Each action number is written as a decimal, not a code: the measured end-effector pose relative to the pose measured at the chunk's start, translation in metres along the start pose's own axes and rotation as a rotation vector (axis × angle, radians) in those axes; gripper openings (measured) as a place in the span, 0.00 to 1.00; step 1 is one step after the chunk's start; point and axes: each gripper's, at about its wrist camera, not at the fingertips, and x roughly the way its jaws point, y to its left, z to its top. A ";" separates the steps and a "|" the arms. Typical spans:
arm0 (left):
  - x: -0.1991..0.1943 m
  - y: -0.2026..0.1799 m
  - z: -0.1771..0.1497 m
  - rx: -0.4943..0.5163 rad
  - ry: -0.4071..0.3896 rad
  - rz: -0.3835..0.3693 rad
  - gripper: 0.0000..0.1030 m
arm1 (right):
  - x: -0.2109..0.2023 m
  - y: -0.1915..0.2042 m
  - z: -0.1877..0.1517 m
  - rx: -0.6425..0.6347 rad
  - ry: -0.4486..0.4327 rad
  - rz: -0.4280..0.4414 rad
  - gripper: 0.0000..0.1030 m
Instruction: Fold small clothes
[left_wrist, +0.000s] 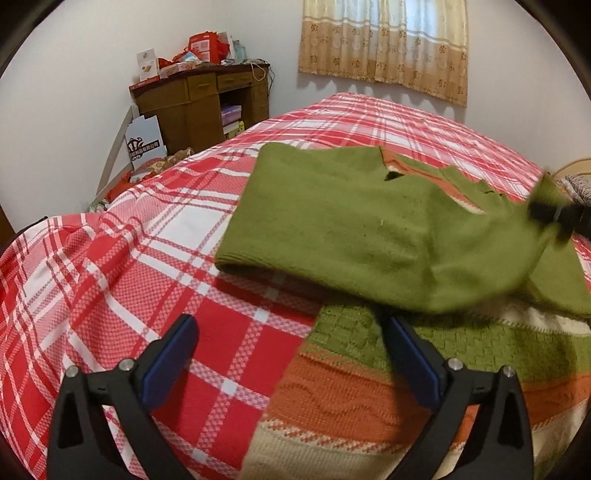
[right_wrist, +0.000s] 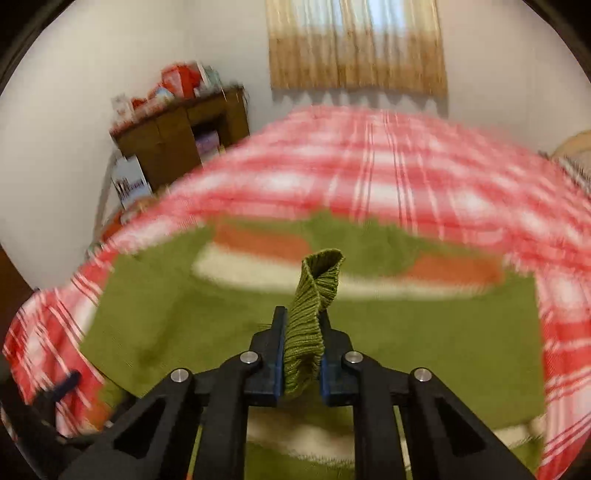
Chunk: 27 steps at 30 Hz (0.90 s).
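Right wrist view shows the right gripper (right_wrist: 301, 354) pinching the sweater's (left_wrist: 369, 229) ribbed cuff (right_wrist: 310, 325) above the bed (left_wrist: 147, 229), so lay it flat while the left gripper (left_wrist: 291, 350), spread wide, steadies the hem.

My sweater (left_wrist: 369, 229) is olive green, with orange and cream bands in a knitted pattern; its green ribbed cuff (right_wrist: 314, 314) sits between my black tool's blue pads (right_wrist: 277, 354). The bedspread (left_wrist: 147, 258) is red-and-white plaid, the curtain (left_wrist: 384, 44) tan with a floral print.
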 end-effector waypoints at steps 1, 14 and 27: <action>0.002 0.005 0.003 0.000 0.000 0.000 1.00 | -0.009 0.001 0.007 -0.001 -0.027 0.004 0.13; 0.000 0.010 0.004 -0.007 0.000 0.007 1.00 | -0.111 -0.031 0.061 -0.049 -0.339 -0.139 0.13; 0.000 0.011 0.005 -0.002 0.000 0.016 1.00 | -0.009 -0.180 -0.063 0.237 0.089 -0.268 0.28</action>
